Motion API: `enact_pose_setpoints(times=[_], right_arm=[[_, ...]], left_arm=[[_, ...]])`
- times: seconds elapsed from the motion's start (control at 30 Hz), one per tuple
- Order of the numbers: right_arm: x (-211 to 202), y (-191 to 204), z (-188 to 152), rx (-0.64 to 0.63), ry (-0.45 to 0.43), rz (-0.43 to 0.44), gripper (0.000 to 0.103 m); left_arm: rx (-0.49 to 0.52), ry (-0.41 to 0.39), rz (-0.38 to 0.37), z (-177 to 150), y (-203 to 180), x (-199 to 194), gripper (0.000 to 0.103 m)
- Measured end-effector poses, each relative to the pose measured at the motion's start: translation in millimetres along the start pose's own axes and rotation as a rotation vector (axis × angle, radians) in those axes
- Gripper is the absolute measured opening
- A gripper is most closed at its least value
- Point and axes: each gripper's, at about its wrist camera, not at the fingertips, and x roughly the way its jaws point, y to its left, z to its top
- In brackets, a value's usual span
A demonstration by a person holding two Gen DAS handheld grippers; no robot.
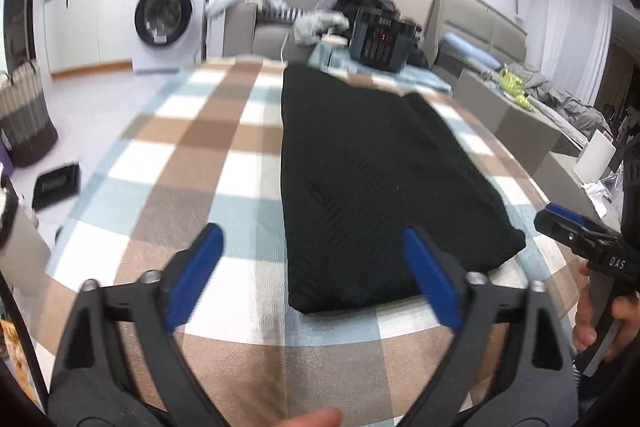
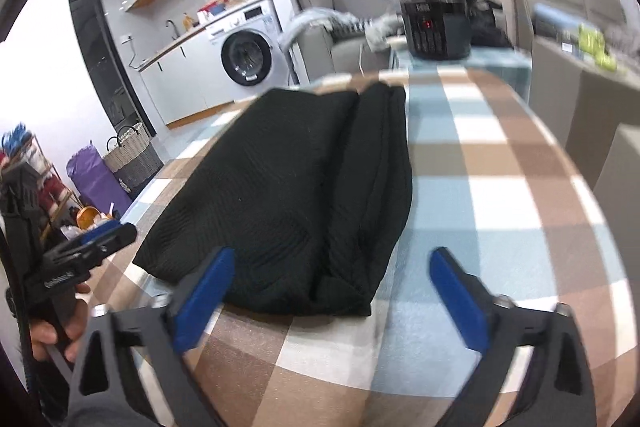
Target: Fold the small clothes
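Nearest the viewer, two hand-held grippers hover side by side over a table covered in a brown, pale blue and white checked cloth (image 1: 192, 131). The left gripper (image 1: 312, 259), black with blue pads on its two fingers (image 1: 200, 267), has those fingers spread wide apart with nothing between them but open air above the cloth. The right gripper (image 2: 332, 283), of the same black and blue build, is likewise spread wide and grips nothing. A person's hand (image 1: 596, 315) wraps the handle of the right gripper at the right edge of the left wrist view, and another hand (image 2: 56, 331) holds the left gripper at the left edge of the right wrist view.

Just beyond the fingertips lies a folded black textured garment (image 1: 368, 179), a long flat rectangle running away from the viewer along the middle of the table. Its near end sits just ahead of both grippers, touching neither. In the right wrist view its right side shows stacked folded layers.

At the far end of the table stands a black box-shaped device with a small red display (image 1: 382, 37). Behind it is a grey sofa (image 1: 248, 31) strewn with grey clothes. Far left stands a white front-loading washing machine (image 1: 168, 23) under a counter, with a woven laundry basket (image 2: 134, 155) on the floor.
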Motion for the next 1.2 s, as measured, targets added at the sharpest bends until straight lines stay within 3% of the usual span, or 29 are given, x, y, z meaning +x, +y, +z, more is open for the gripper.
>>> enact_pose_setpoints(times=[0.17,0.77,1.2], right_arm=[[-15.8,1.9,5.8,-0.066,-0.057,0.013,0.103],[-29.4,5.8,-6.9,-0.132,-0.165,0.053,0.103],[-27.1,9.4,-15.1,-0.146,-0.201,0.074,0.103]], left_arm=[[0.007,-0.072,0.002,3.6,-5.5,-19.4,0.102],[0.053,-0.162,0.047,-10.0,-1.2,-42.5,0.102],[0.057,-0.163,0.05,-13.9,0.7,-35.6,0.102]])
